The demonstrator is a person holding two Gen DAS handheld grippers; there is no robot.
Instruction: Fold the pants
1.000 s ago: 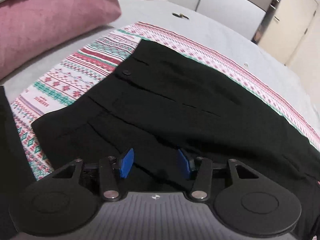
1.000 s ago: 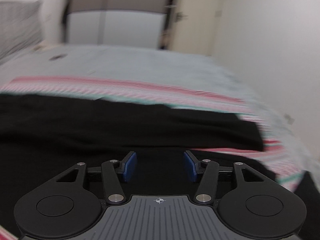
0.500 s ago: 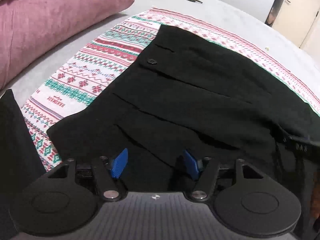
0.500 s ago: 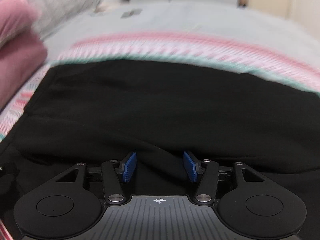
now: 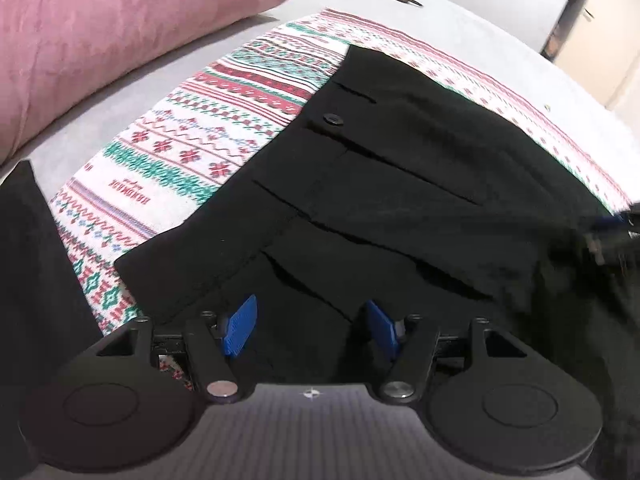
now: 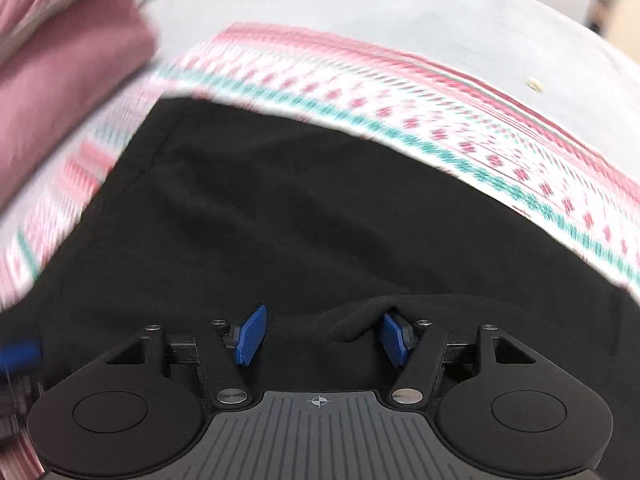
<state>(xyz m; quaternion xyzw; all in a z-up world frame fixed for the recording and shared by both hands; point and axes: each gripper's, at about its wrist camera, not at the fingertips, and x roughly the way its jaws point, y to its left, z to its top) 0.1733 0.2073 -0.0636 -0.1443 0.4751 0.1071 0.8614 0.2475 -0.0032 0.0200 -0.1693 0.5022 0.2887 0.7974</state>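
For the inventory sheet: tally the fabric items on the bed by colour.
Black: 1, the black button-waist pants
Pink: 1, the pink velvety pillow
Patterned red, green and white: 1, the patterned knit-print blanket under the pants
Grey: 1, the grey bedsheet
Total: 4

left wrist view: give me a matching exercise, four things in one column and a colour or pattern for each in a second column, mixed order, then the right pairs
Things:
1. pants
2. pillow
3. patterned cloth
4. gripper pads

Colours:
A. blue
B. white with red and green bands
C. black
D. dusty pink

Pairs: 1-C, 2-D, 3-B, 4-A
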